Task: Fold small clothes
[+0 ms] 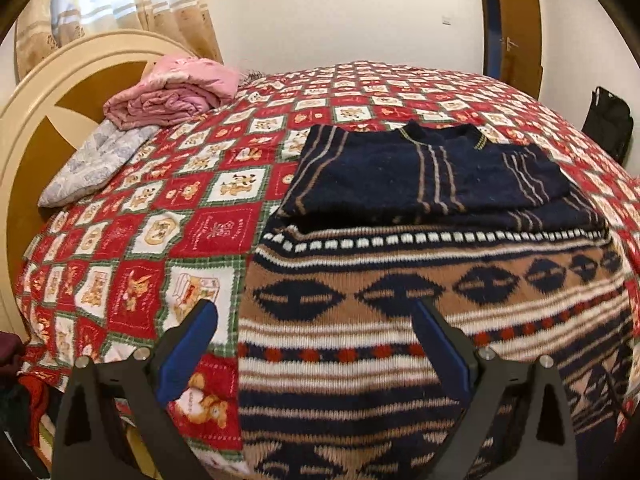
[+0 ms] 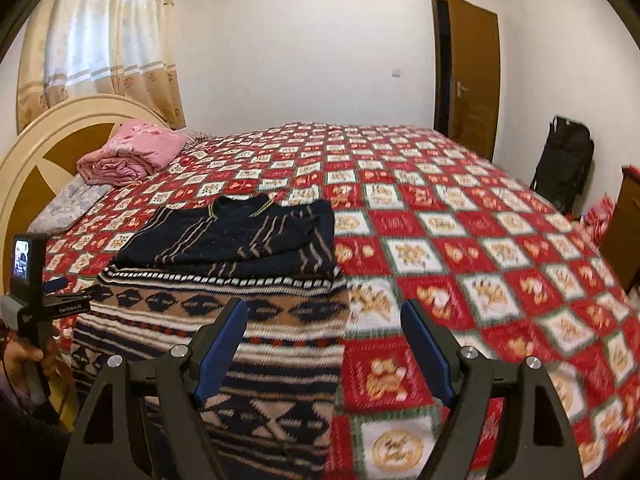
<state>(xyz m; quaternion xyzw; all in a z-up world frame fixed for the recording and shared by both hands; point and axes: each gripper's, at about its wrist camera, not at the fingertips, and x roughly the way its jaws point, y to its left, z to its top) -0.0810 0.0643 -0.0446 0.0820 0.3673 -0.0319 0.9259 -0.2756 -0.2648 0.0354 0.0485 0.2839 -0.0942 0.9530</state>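
The navy, tan and white patterned knit sweater (image 1: 400,320) lies flat on the bed with the red checked bear-print cover (image 2: 460,240); both striped sleeves are already folded across its dark upper body, and the lower body appears unfolded. The left gripper (image 1: 316,344) hovers over the sweater's near-left edge, jaws apart and empty. The right gripper (image 2: 320,340) straddles the near-right edge, likewise apart.

Evenly bright, daylight through curtain (image 2: 100,36) at 10 o'clock. Soft shadows, no glare. Strong fisheye bending and dark vignette at rims. Motion blur on bedspread (image 2: 500,280) toward 4 o'clock.
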